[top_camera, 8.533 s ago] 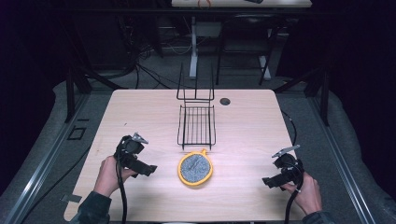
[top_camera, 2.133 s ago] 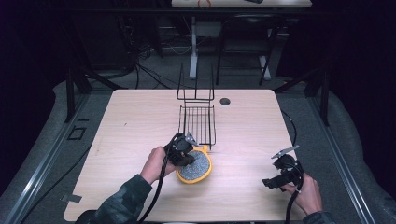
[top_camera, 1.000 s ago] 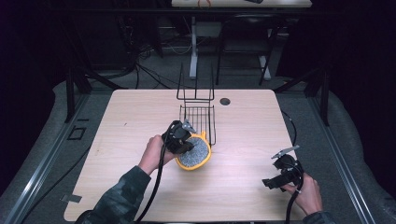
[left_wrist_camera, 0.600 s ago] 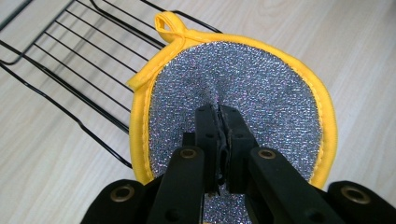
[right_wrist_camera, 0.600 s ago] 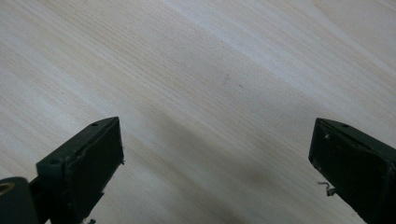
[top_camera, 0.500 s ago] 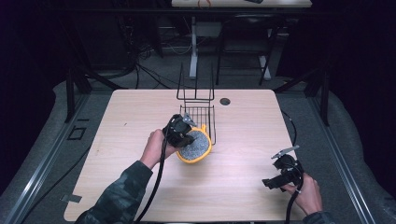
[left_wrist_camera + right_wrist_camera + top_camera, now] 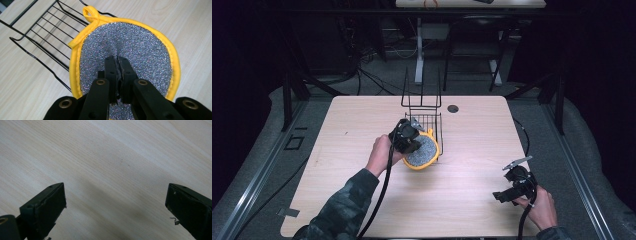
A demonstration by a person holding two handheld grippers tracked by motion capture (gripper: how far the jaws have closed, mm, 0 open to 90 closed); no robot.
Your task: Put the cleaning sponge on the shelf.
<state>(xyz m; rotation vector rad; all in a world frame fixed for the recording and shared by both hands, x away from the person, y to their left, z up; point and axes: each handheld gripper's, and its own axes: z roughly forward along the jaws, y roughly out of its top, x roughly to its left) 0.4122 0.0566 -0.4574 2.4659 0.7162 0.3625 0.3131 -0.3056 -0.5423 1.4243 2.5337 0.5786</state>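
Carrying: the left gripper [image 7: 117, 65] has its jaws clenched on the middle of a round pot holder [image 7: 140, 47], pinching a fold of the glittery grey cloth.
Pot holder: grey, sparkly face with a yellow border and a small yellow hanging loop [image 7: 90, 12]; in the high view the pot holder [image 7: 426, 150] hangs tilted from the gripper, lifted off the table and right at the front edge of the wire rack [image 7: 428, 120].
Rack: black wire rack [image 7: 42, 32] with a flat barred bed and an upright back frame, standing near the far middle of the wooden table [image 7: 472, 200]; in the left gripper view the loop end of the pot holder overlaps the rack's bars, though I cannot tell whether it touches them.
Right gripper: the right gripper [image 7: 514, 186] rests low over the near right of the table, well apart from the rack; its jaws are spread wide with nothing between them, bare wood beneath.
Step in hand: likely the carry, with the pot holder about to be put on the rack.
Next move: probably move it farther over the barred bed, lower until the cloth lies on the wires, then let go.
Care: the soft cloth may sag or catch on the front wire, so it should clear that edge first.
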